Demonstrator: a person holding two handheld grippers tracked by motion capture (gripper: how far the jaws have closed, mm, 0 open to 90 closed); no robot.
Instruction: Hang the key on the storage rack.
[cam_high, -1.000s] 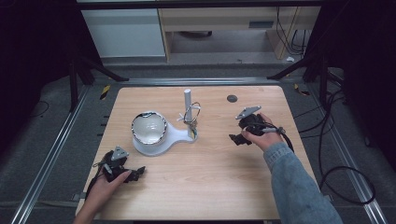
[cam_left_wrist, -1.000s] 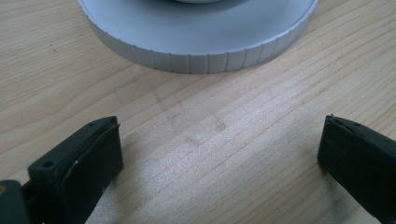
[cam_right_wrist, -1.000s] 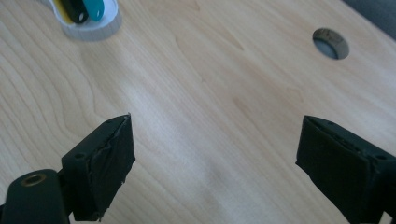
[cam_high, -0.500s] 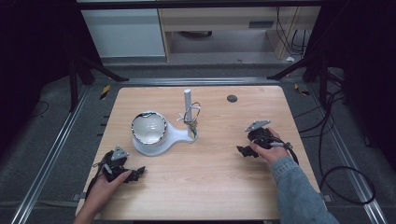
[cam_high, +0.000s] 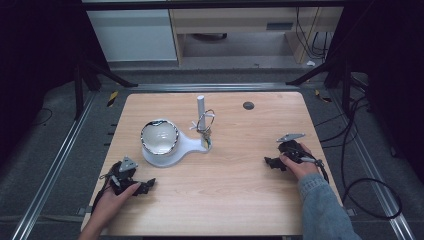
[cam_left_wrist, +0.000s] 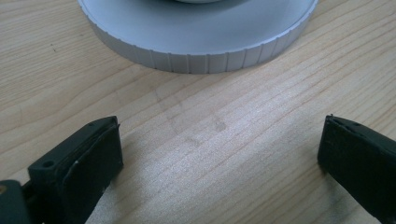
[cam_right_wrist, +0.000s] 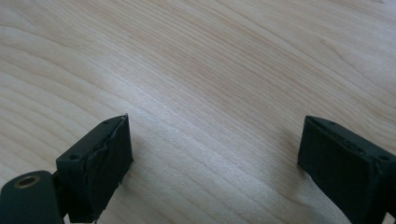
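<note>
Pale wood forms the table, a rectangle with rounded corners. Metal rails run along its left and right sides, set apart from the edges.

White stand: sits left of centre. Its round base carries a bowl with a dark, shiny rim. A narrower arm of the base extends right to a post, upright. A wire ring hangs at the post. A small dark disc lies near the far edge, well apart from the stand.

Left gripper: rests near the front-left corner, held by the left hand. Jaws spread wide, nothing between them. In the left gripper view the ribbed edge of the base lies just ahead of the jaw tips, with a strip of bare wood between.

Right gripper: rests near the right edge, held by the right hand. Jaws spread wide, empty. In the right gripper view bare wood extends ahead of and between the jaws.

Open room: the table between the two grippers is bare across the whole front half. The stand is near the left gripper and well apart from the right gripper. Bare wood also lies between the stand and the right edge.
</note>
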